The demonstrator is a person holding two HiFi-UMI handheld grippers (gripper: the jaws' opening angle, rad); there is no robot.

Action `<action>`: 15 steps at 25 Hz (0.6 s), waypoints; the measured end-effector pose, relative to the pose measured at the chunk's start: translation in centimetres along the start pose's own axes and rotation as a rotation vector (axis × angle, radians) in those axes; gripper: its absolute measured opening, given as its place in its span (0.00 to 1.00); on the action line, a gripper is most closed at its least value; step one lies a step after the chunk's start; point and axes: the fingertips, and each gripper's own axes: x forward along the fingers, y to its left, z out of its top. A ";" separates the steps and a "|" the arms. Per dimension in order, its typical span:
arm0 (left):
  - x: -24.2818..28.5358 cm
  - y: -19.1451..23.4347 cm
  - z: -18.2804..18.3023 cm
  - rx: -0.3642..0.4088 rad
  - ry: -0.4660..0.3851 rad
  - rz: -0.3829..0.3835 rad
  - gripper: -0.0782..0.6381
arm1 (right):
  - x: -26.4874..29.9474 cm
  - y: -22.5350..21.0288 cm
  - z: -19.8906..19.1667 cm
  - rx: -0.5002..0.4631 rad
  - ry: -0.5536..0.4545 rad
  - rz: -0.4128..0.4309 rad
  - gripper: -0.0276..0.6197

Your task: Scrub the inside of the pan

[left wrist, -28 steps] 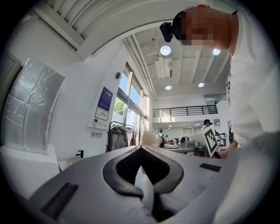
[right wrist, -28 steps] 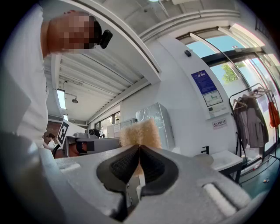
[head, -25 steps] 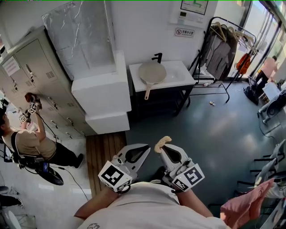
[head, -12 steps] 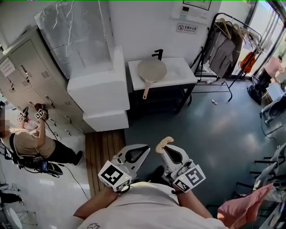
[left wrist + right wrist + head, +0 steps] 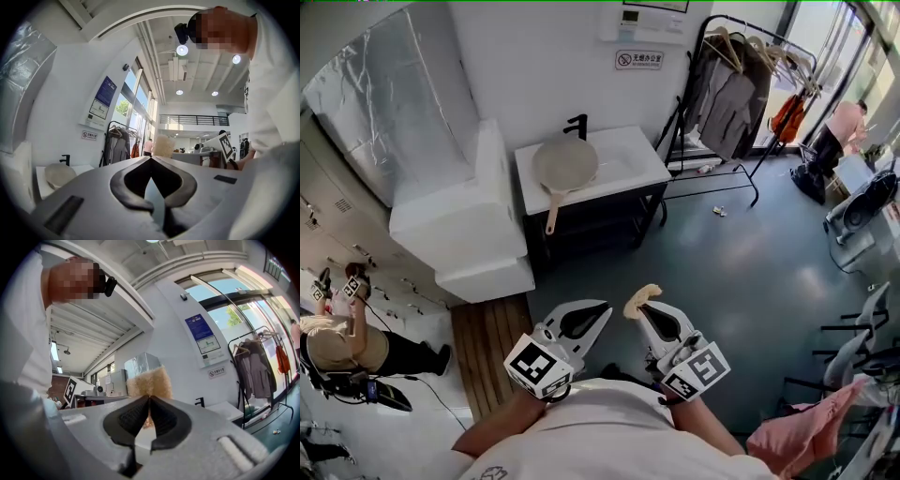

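A round beige pan [image 5: 563, 165] lies on a white sink counter [image 5: 623, 164] far ahead, its handle pointing toward me; it also shows small in the left gripper view as the pan [image 5: 58, 174]. My right gripper [image 5: 641, 309] is shut on a tan scrub sponge [image 5: 639, 298], which sticks out past the tips as the sponge [image 5: 150, 381]. My left gripper [image 5: 606, 307] is shut with nothing in it, its tips [image 5: 151, 158] touching. I hold both close to my body, well short of the pan.
A black tap [image 5: 577, 126] stands behind the pan. Big white foam blocks [image 5: 459, 225] sit left of the counter. A clothes rack [image 5: 741, 84] with hanging garments stands to the right. A person [image 5: 337, 342] works at the far left; wooden decking [image 5: 492, 342] lies below.
The view has swung so the sink counter and pan sit further left and lower in frame. Both grippers stay as they were, the sponge still held.
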 end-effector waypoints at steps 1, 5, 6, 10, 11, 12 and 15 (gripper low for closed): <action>1.6 0.0 0.2 -0.007 -0.001 -0.010 0.11 | -0.3 -1.5 0.5 0.003 0.001 -0.005 0.07; 6.6 -0.9 -0.2 -0.014 -0.006 -0.038 0.11 | -1.8 -5.8 1.6 -0.013 0.001 -0.010 0.07; 7.5 -0.9 -0.5 -0.013 -0.001 -0.042 0.11 | -2.0 -6.7 1.7 -0.011 -0.004 -0.015 0.07; 10.3 0.8 -0.7 -0.015 0.015 -0.047 0.11 | -1.5 -9.7 1.4 0.009 -0.004 -0.026 0.07; 10.9 1.6 -0.8 -0.019 0.017 -0.042 0.11 | -1.0 -10.5 1.2 0.013 0.001 -0.026 0.07; 11.5 2.5 -1.0 -0.024 0.021 -0.038 0.11 | -0.5 -11.3 1.0 0.018 0.003 -0.028 0.07; 13.2 4.7 -1.7 -0.035 0.030 -0.042 0.11 | 1.0 -13.7 0.6 0.029 0.001 -0.042 0.07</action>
